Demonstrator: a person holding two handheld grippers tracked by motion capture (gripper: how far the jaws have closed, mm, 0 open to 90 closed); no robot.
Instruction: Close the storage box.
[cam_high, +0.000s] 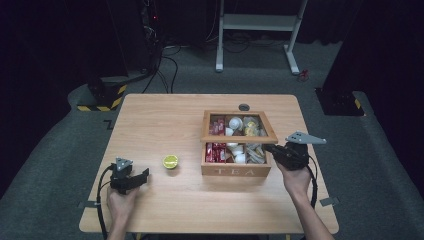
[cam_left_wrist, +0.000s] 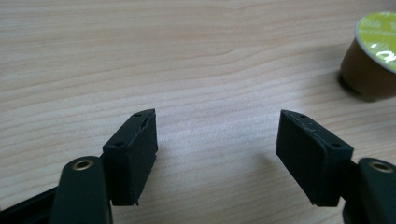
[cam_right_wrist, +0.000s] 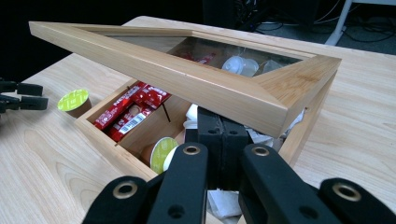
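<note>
Left tool (cam_left_wrist: 215, 140) gaping, empty, beside capsule (cam_high: 170, 161), right tool (cam_right_wrist: 223, 135) closed under raised tea-box lid (cam_right_wrist: 196, 74).

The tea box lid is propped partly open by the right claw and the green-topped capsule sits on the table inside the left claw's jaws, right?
Not quite. The tea box lid is propped partly open by the right claw, but the green-topped capsule stands on the table off to one side of the left claw, whose open jaws hold nothing, as the left gripper view shows.
</note>
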